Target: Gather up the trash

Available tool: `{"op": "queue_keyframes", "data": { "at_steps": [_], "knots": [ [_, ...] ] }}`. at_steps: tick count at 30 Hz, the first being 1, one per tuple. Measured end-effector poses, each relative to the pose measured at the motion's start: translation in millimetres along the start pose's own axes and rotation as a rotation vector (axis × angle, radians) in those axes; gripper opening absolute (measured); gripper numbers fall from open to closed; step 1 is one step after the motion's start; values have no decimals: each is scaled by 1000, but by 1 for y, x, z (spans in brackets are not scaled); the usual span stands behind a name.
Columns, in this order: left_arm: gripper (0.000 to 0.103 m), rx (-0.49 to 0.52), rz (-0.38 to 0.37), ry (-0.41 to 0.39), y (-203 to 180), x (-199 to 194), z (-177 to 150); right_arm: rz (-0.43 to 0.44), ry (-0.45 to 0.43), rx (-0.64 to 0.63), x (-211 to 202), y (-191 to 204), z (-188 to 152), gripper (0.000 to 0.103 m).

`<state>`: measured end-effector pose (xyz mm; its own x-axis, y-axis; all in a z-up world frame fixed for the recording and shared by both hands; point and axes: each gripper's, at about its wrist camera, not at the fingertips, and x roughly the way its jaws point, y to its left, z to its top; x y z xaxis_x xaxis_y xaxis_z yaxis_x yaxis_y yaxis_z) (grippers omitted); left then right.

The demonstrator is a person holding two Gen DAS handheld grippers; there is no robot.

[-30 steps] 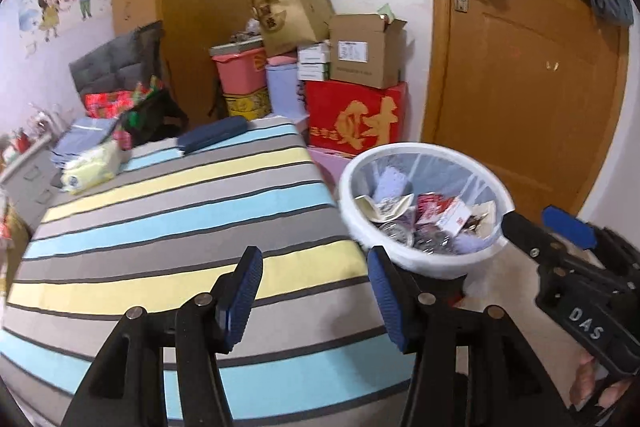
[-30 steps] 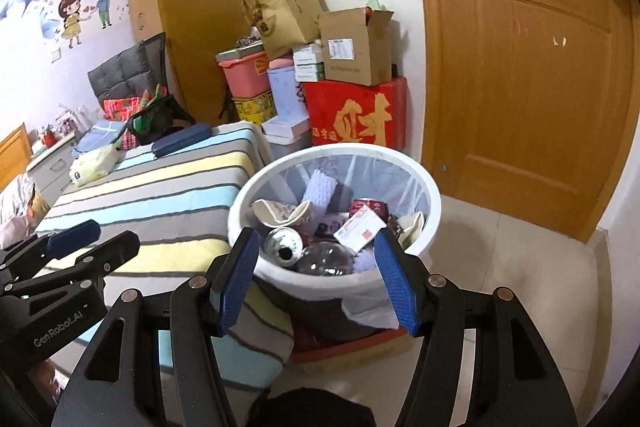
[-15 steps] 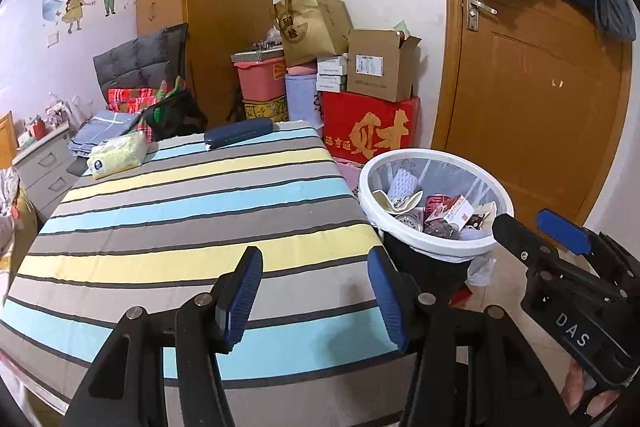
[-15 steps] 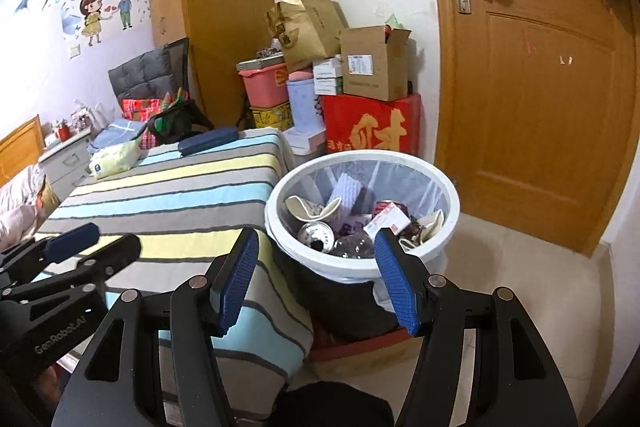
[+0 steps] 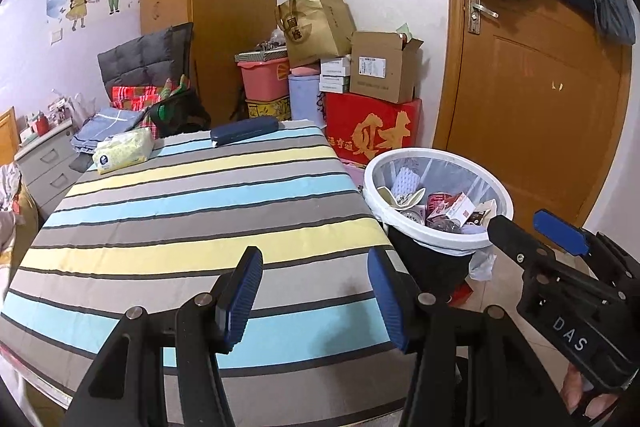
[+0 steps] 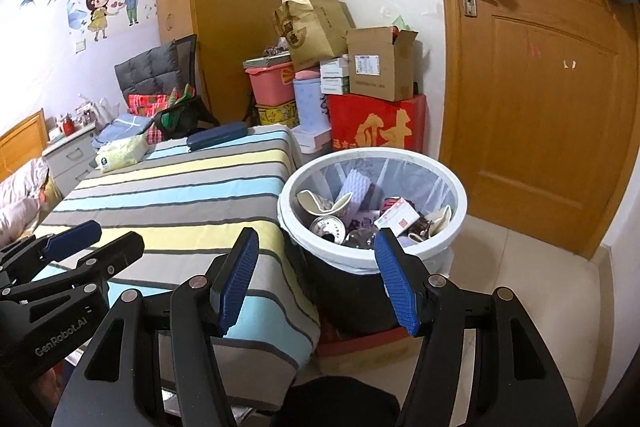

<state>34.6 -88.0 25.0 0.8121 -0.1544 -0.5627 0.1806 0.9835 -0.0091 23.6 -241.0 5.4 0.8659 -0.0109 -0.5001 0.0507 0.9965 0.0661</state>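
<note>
White plastic rims the trash bin (image 6: pixel 372 163), which stands on the floor just beside the right edge of the striped table (image 5: pixel 192 211). A thin liner bag drapes over its rim, and the trash (image 6: pixel 376 215) is piled inside: a crumpled paper cup, a tin can, a purple sponge-like piece and a small red-and-white carton (image 5: pixel 460 205).

Seen from the left wrist view, the left tool (image 5: pixel 314 291) hangs over the near part of the table with its blue pads apart and nothing between them; the bin lies at about 2 o'clock from it, beyond the table's corner. The right tool (image 5: pixel 536 227) enters that view at 4 o'clock, its tips just short of the bin's near rim.

From the right wrist view, the right tool (image 6: pixel 316 273) stands spread wide and empty, with the bin at 12 to 1 o'clock, close ahead, its near rim showing between the pads. The left tool (image 6: pixel 100 239) shows at 9 o'clock over the table, also parted and empty.

At the table's far end, around 11 o'clock, lie a pack of tissues (image 5: pixel 122 151) and a dark blue case (image 5: pixel 244 131), well apart from both tools.
</note>
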Motion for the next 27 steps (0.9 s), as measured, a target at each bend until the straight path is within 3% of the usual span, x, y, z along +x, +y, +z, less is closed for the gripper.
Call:
{"op": "queue_keyframes", "data": {
  "at_steps": [27],
  "knots": [
    [54, -9, 1, -11, 6, -11, -4, 2, 0, -1, -3, 4, -3, 62]
  ]
}}
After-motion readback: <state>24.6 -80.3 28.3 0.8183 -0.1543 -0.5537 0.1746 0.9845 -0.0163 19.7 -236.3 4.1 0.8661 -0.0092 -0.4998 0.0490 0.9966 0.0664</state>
